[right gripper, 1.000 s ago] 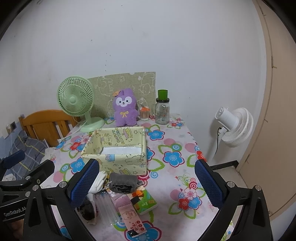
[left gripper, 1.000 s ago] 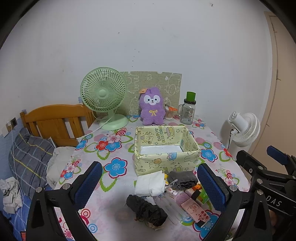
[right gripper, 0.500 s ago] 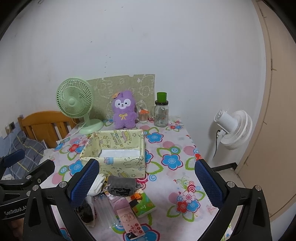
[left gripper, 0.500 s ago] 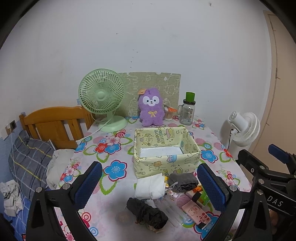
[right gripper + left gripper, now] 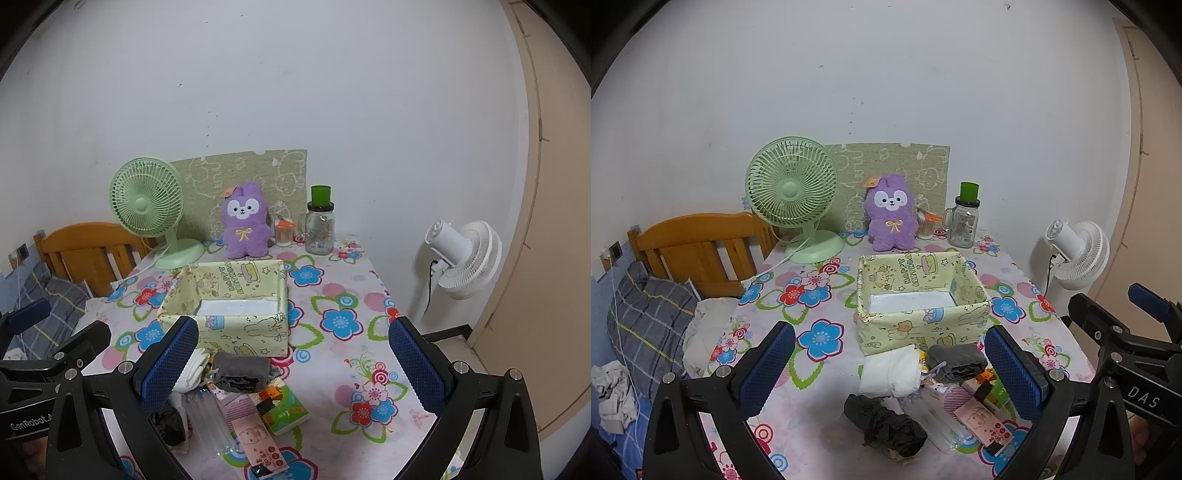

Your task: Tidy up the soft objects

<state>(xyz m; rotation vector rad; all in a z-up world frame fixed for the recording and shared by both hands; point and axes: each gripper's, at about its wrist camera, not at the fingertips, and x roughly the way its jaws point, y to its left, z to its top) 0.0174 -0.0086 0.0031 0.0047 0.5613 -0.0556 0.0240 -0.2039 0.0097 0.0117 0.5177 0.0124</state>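
I see three soft bundles on the floral surface: a white fold (image 5: 890, 373), a grey roll (image 5: 955, 362), a crinkled black wad (image 5: 884, 424), all at 6 o'clock of the fabric box (image 5: 923, 325). Left claw (image 5: 890, 373) and right claw (image 5: 293, 363) both hover spread, gripping nothing.

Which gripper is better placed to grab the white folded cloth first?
Left. The white folded cloth lies centred between the open left gripper's fingers; in the right gripper's view it sits at the left finger's edge.
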